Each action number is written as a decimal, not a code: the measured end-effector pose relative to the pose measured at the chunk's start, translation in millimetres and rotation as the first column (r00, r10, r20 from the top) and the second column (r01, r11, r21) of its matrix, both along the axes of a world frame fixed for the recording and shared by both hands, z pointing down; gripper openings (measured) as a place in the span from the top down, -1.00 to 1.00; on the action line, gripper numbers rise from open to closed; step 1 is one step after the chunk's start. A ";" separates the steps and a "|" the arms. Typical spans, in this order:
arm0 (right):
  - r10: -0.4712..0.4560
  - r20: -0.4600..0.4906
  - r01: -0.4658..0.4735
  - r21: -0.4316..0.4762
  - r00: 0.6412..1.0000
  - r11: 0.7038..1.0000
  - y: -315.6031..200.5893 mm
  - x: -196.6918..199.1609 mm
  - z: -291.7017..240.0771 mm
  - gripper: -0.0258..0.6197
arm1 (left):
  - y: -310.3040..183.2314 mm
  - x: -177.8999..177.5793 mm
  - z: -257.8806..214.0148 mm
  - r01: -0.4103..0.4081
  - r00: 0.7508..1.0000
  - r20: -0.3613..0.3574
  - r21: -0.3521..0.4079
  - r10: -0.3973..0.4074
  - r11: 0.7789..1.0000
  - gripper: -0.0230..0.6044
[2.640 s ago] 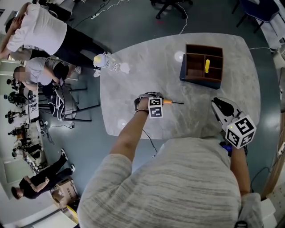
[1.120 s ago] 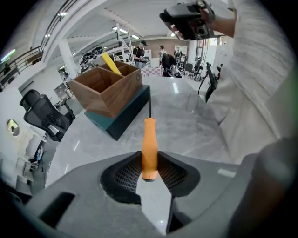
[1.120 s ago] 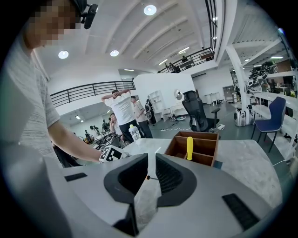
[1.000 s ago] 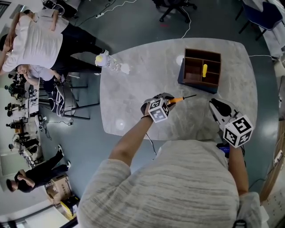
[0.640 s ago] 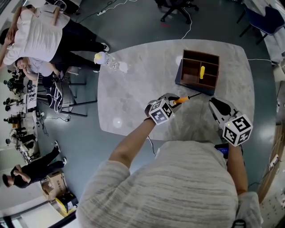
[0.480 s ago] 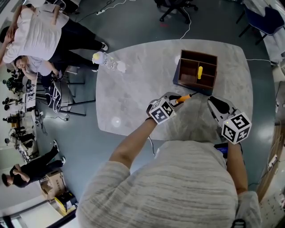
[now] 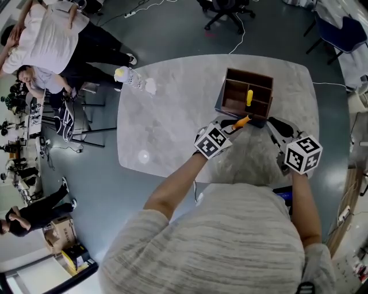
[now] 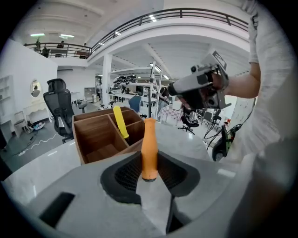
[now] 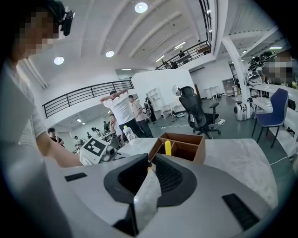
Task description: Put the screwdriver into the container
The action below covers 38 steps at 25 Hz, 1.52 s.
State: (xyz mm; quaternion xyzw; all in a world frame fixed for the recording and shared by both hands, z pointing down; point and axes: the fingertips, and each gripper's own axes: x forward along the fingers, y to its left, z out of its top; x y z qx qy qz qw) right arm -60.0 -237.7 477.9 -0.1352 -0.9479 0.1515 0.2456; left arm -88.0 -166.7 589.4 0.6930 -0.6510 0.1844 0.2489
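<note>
My left gripper (image 7: 227, 128) is shut on the orange handle of the screwdriver (image 7: 241, 122), lifted above the table just in front of the wooden container (image 7: 250, 73). In the left gripper view the handle (image 8: 149, 148) sticks out between the pads of the left gripper (image 8: 150, 171) toward the near wall of the container (image 8: 93, 142). A yellow tool (image 7: 249, 97) stands in one compartment. My right gripper (image 7: 277, 125) hovers close to the container's right front corner. In the right gripper view the right gripper (image 9: 151, 160) has its jaws a little apart with nothing between them.
The container stands at the back right of the grey marbled table (image 7: 172, 115). A bottle with a yellow cap (image 7: 129, 77) sits at the table's far left edge. People (image 7: 46, 40) stand to the left, and chairs (image 7: 224, 8) are beyond the table.
My left gripper has risen and moved right with the screwdriver, from mid-table to the container's front edge. The right gripper has shifted slightly toward the container.
</note>
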 end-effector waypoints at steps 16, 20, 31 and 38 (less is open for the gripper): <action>0.068 0.024 -0.062 -0.199 0.997 0.978 -44.4 -55.4 -4.2 0.87 | -42.6 -4.3 -21.9 0.125 0.987 -0.109 0.087 -0.116 0.988 0.56; 0.063 0.036 -0.053 -0.228 0.997 0.972 -45.6 -62.8 -6.5 0.87 | -48.8 -7.5 -23.8 0.140 0.984 -0.128 0.096 -0.127 0.985 0.56; 0.063 0.040 -0.052 -0.236 0.997 0.970 -48.1 -75.7 -9.0 0.88 | -56.4 -11.0 -24.4 0.150 0.978 -0.158 0.099 -0.133 0.984 0.56; 0.056 0.043 -0.044 -0.250 0.998 0.967 -45.3 -78.8 -10.4 0.88 | -58.5 -12.8 -22.6 0.150 0.978 -0.161 0.111 -0.131 0.982 0.56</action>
